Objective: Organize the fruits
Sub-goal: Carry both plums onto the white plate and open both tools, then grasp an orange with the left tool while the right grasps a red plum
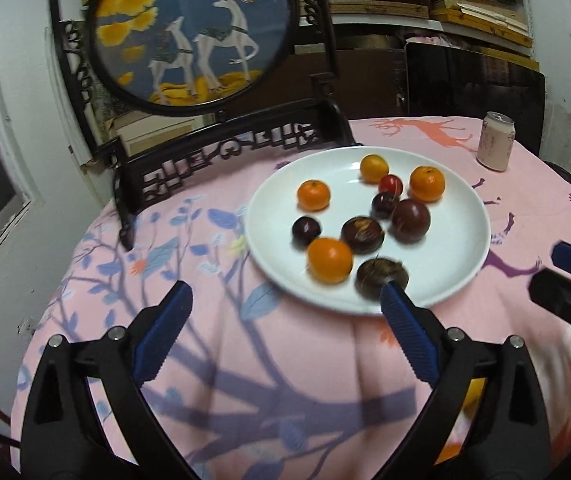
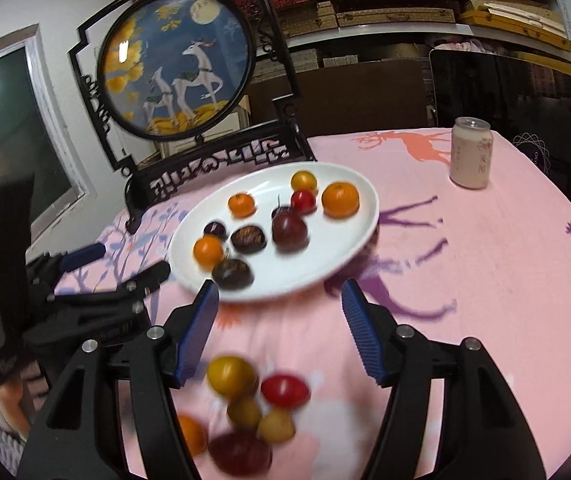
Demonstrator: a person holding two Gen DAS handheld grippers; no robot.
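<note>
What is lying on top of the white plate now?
The white plate holds nine fruits: four orange or yellow, five dark or red. The left gripper covers part of the nearest dark fruit.

A: What do the tools look like?
B: Left gripper (image 1: pixel 285 300) and right gripper (image 2: pixel 281 294) share black plastic arms, silver screws and ribbed blue pads (image 1: pixel 163 330).

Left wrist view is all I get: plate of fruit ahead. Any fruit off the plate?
Observer: Yes. A loose pile of fruit lies on the tablecloth, on the near side of the plate, close below the right gripper.
Operator: What's in it?
Observer: It's blurred. There's a yellow fruit, a red fruit, plus darker and orange ones.
Operator: Right gripper holding anything?
Observer: No. Its jaws are wide open, closed on nothing.
</note>
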